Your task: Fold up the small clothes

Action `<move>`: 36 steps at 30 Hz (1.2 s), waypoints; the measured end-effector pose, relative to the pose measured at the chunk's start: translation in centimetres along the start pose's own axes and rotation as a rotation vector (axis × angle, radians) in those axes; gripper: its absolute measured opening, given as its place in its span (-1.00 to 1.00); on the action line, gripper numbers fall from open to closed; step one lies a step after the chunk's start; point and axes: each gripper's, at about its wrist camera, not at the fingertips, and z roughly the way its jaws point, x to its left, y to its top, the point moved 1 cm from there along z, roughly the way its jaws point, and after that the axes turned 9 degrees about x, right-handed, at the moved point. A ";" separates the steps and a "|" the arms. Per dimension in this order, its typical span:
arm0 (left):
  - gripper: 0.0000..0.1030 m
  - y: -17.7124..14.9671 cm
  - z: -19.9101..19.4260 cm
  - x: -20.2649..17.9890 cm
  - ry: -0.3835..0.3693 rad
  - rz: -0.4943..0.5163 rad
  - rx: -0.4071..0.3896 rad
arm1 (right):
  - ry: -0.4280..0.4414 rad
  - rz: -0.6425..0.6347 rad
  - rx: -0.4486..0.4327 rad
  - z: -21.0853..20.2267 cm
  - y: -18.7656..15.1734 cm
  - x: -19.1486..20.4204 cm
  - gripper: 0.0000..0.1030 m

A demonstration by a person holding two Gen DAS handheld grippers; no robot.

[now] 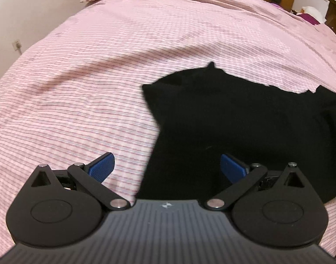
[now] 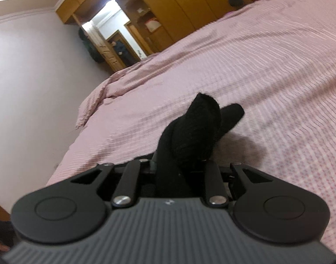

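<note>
My right claw (image 2: 181,165) is clamped on a black sock (image 2: 189,132), lifted off the bed (image 2: 277,66); thin grip, it may slip. My left claw (image 1: 166,167) gapes over another black garment (image 1: 244,121) near the bed's front edge.

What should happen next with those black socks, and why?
Probably bring the open left gripper down to pinch the black sock lying flat on the pink bedspread. The right gripper already holds its bunched sock end lifted; the left holds nothing.

Black grippers, ribbed grey housing, blue textured fingers (image 1: 102,167), silver pivot screws (image 1: 118,203)
</note>
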 end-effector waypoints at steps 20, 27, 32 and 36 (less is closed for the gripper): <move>1.00 -1.8 -0.2 8.1 -0.019 -0.091 0.000 | 0.054 -0.125 0.036 3.1 0.6 13.8 -0.61; 1.00 -2.7 -0.2 11.4 -0.006 -0.151 0.002 | 0.045 -0.264 0.150 8.4 -4.1 20.0 -0.61; 1.00 -3.3 -0.1 13.3 0.006 -0.170 0.006 | 0.037 -0.306 0.227 12.4 -8.5 22.2 -0.61; 1.00 -3.6 0.1 14.3 0.008 -0.174 0.006 | 0.036 -0.346 0.220 13.1 -10.0 23.7 -0.61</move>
